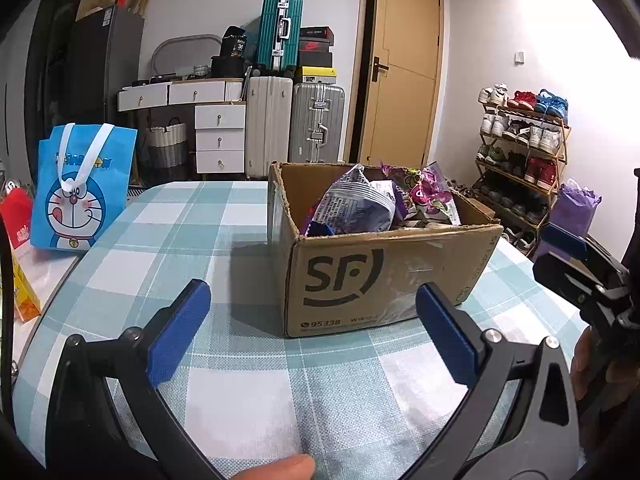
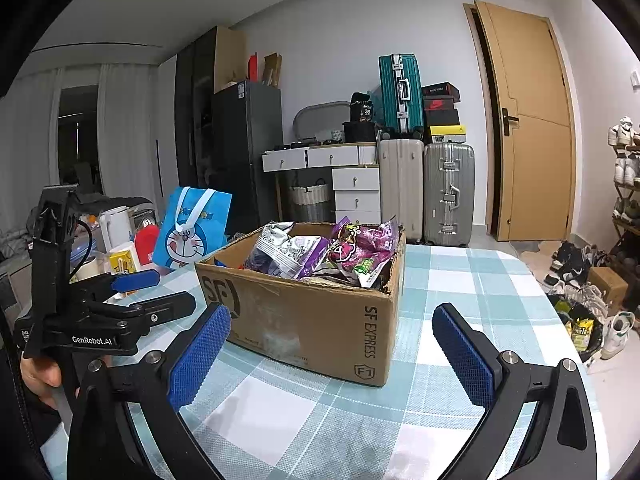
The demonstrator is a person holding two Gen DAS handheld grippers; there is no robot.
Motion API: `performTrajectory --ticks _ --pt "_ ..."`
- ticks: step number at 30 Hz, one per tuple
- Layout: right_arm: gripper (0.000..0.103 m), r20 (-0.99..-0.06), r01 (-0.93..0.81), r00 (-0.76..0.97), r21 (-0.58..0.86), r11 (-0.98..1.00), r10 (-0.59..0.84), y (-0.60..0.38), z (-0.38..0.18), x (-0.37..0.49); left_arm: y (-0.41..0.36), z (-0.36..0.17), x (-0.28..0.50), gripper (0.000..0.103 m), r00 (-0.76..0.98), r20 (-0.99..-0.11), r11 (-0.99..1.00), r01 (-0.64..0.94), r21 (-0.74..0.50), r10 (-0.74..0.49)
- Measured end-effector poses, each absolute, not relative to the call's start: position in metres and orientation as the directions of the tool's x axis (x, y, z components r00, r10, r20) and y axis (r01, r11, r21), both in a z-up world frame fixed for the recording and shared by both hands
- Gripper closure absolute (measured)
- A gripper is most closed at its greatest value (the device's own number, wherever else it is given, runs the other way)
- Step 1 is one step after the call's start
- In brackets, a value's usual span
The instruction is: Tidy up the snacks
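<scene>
An open brown SF cardboard box stands on the checked tablecloth and also shows in the right wrist view. It holds several snack bags: a grey-white one and purple ones. My left gripper is open and empty, just in front of the box. My right gripper is open and empty, facing the box's near right corner. The left gripper also shows at the left of the right wrist view.
A blue Doraemon bag stands at the table's left edge, with a yellow carton, a red pack and a white kettle nearby. Suitcases, drawers and a shoe rack stand behind.
</scene>
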State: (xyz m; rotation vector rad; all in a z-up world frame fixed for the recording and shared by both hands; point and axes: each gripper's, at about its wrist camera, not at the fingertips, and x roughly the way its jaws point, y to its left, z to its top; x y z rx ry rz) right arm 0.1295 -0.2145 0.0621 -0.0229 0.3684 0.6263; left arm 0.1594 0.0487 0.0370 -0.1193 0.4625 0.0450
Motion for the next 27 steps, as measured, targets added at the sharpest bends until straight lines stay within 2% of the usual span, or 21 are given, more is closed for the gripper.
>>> performTrajectory --ticks 27 --pt "0.000 -0.343 -0.573 0.749 0.094 0.814 0.567 -0.2143 0.0604 0.1284 0.0510 0.0341 0.1599 0.001 0.894 -0.448 0.992 -0.077 -0.096 0.026"
